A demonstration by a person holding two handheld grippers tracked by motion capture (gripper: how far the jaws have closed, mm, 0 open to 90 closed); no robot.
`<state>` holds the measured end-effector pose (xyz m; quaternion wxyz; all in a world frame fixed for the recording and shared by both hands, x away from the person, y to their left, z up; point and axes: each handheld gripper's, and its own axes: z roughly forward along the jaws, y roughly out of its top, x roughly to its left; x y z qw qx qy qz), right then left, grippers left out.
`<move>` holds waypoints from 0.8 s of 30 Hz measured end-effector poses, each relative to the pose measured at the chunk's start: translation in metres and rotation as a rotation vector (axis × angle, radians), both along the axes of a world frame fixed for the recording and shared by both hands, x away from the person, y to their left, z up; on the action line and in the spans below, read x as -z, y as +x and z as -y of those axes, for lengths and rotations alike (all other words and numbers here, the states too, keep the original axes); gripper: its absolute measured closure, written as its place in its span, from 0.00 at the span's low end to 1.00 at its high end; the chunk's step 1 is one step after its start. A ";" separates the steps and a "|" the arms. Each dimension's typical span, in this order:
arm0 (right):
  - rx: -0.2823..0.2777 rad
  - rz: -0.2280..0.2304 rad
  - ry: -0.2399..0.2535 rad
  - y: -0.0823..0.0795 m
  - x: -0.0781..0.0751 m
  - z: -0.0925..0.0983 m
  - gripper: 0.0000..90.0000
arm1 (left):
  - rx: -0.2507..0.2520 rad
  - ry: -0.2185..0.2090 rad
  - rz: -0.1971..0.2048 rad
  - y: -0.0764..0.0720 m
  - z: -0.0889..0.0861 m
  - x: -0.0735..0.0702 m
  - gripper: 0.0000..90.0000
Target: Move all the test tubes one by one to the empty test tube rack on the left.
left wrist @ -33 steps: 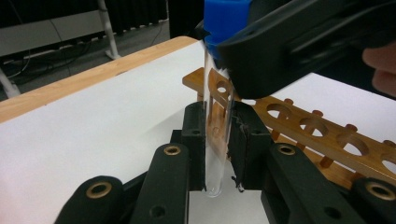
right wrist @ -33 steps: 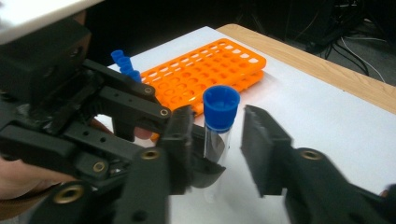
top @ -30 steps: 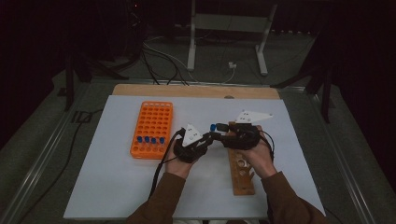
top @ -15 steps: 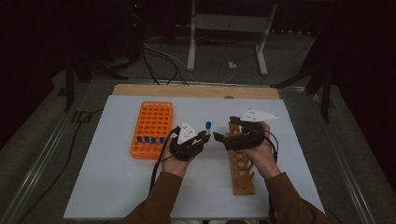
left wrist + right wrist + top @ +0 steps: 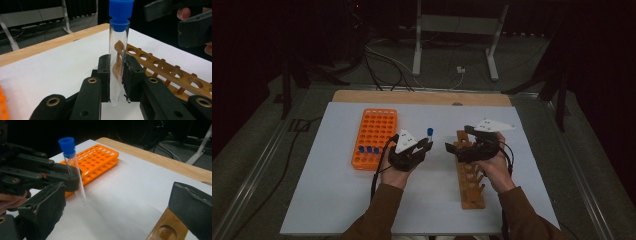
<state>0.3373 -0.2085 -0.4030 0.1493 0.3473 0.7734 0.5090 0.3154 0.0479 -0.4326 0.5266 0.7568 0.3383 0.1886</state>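
Observation:
A clear test tube with a blue cap point(image 5: 118, 62) stands upright in my left gripper point(image 5: 117, 75), which is shut on its lower half. From above, the tube point(image 5: 430, 134) rises over the white table between the two racks, with the left gripper point(image 5: 426, 146) under it. My right gripper point(image 5: 120, 202) is open with nothing between its pads; its jaws have just been opening. It hovers over the far end of the wooden rack point(image 5: 469, 180), a short gap right of the tube point(image 5: 73, 172). In the left gripper view the right gripper point(image 5: 175, 18) shows beyond the tube's cap.
An orange tube rack point(image 5: 377, 130) lies left of my hands, with three blue-capped tubes point(image 5: 368, 149) in its near rows. The wooden rack point(image 5: 162, 72) with round holes runs toward the person on the right. A wooden strip point(image 5: 422, 96) borders the table's far edge.
A second ago both grippers met at the tube. The right gripper's jaws have since opened off it and drawn a little to the right. The left gripper keeps the tube.

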 end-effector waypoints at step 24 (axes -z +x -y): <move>0.044 -0.006 0.010 -0.001 0.007 0.020 0.00 | -0.039 -0.031 0.020 -0.006 -0.029 -0.011 0.87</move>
